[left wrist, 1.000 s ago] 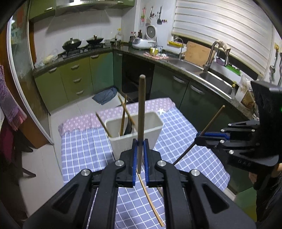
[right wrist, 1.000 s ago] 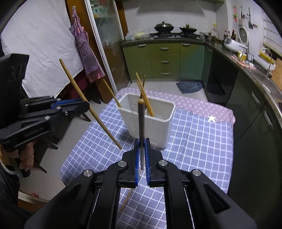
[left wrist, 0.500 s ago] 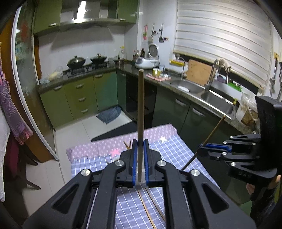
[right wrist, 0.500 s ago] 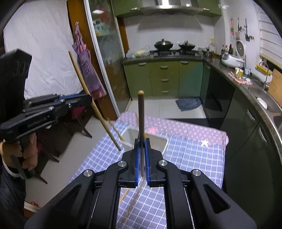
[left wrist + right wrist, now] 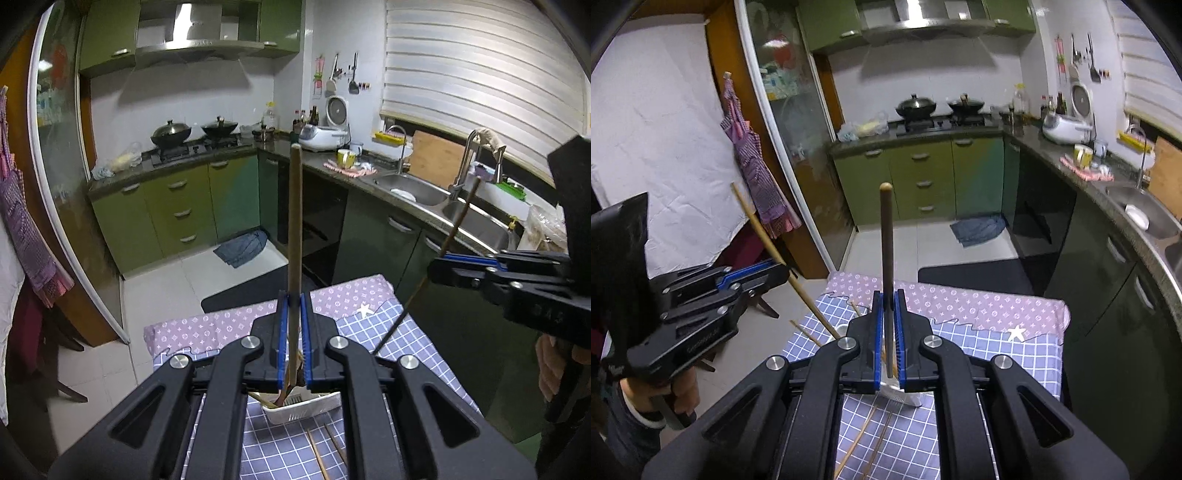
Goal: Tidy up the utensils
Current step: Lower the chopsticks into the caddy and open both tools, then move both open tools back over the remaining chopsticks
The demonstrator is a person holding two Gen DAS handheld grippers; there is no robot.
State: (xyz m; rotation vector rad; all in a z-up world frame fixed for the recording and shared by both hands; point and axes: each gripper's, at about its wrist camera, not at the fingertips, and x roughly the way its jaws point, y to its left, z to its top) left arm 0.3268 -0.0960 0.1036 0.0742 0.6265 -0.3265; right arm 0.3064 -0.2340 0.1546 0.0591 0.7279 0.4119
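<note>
We see kitchen beyond table. Two lidded woks side by side on stove; range hood above. Green cabinets run under dark counter. Rice cooker near counter corner; yellow mug on pink mat further along. Sink with tap beneath white blind; wooden board leans against the wall behind the sink. Blue cloth lies on tiled floor. We note checked apron hanging by glass door, white sheet behind.
</note>
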